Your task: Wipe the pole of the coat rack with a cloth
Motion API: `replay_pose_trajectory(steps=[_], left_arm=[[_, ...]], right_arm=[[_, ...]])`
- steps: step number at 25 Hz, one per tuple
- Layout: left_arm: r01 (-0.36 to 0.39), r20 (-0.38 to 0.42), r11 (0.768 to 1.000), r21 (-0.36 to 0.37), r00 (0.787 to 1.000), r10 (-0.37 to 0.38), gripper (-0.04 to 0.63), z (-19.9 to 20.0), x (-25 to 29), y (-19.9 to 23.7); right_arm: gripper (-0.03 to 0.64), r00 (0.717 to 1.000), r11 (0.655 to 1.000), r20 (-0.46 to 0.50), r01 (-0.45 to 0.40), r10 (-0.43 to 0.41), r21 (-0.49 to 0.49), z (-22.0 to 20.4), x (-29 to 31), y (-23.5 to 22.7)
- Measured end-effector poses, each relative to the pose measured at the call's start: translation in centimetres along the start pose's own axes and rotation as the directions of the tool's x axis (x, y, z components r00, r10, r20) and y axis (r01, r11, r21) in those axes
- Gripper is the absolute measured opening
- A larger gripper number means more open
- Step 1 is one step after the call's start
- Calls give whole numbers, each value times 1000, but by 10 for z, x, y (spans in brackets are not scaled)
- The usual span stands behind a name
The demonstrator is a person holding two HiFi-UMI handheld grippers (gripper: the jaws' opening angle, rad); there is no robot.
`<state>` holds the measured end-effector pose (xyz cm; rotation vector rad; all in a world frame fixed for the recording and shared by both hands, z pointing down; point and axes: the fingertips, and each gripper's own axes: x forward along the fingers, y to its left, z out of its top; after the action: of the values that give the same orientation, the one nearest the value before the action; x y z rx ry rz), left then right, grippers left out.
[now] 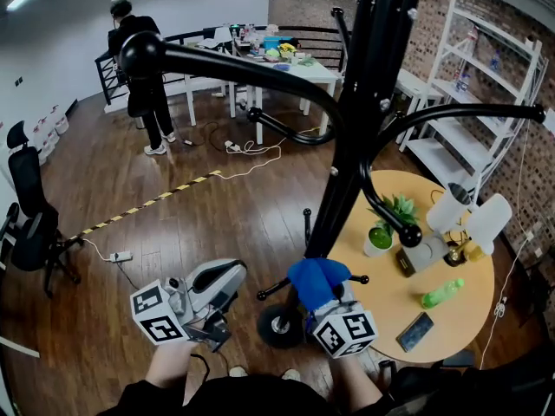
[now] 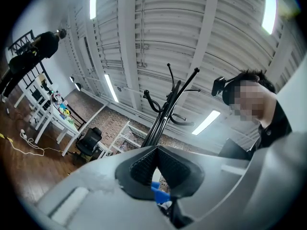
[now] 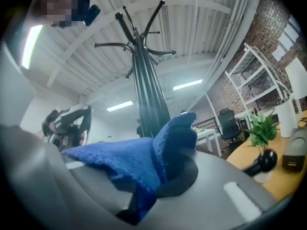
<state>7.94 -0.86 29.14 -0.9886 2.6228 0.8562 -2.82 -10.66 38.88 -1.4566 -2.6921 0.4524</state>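
Note:
The black coat rack pole (image 1: pixel 347 137) rises from its round base (image 1: pixel 279 326) on the floor, with curved hooks spreading near my head. My right gripper (image 1: pixel 325 295) is shut on a blue cloth (image 1: pixel 317 277), which sits against the low part of the pole. In the right gripper view the blue cloth (image 3: pixel 144 162) bunches over the jaws with the pole (image 3: pixel 146 99) right behind it. My left gripper (image 1: pixel 208 295) is held left of the base, apart from the pole, jaws shut with nothing in them. The left gripper view shows the rack (image 2: pixel 165 114) from below.
A round wooden table (image 1: pixel 434 319) stands right of the rack with a potted plant (image 1: pixel 381 228), green bottle (image 1: pixel 442 293), phone (image 1: pixel 414 332) and lamps. White shelves (image 1: pixel 477 94) line the brick wall. A person (image 1: pixel 143 76) stands far left by a white table (image 1: pixel 286 68). Office chair (image 1: pixel 30 215) at left.

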Motion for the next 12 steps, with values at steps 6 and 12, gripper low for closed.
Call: replay_pose_trajectory(steps=[6, 12], left_arm=[[4, 30, 1000, 18, 1000, -5, 2, 11, -4, 0], [-3, 56, 999, 38, 998, 0, 2, 20, -6, 1]], right_arm=[[31, 970, 993, 214, -121, 119, -3, 114, 10, 30], [31, 897, 974, 384, -227, 218, -22, 211, 16, 48]])
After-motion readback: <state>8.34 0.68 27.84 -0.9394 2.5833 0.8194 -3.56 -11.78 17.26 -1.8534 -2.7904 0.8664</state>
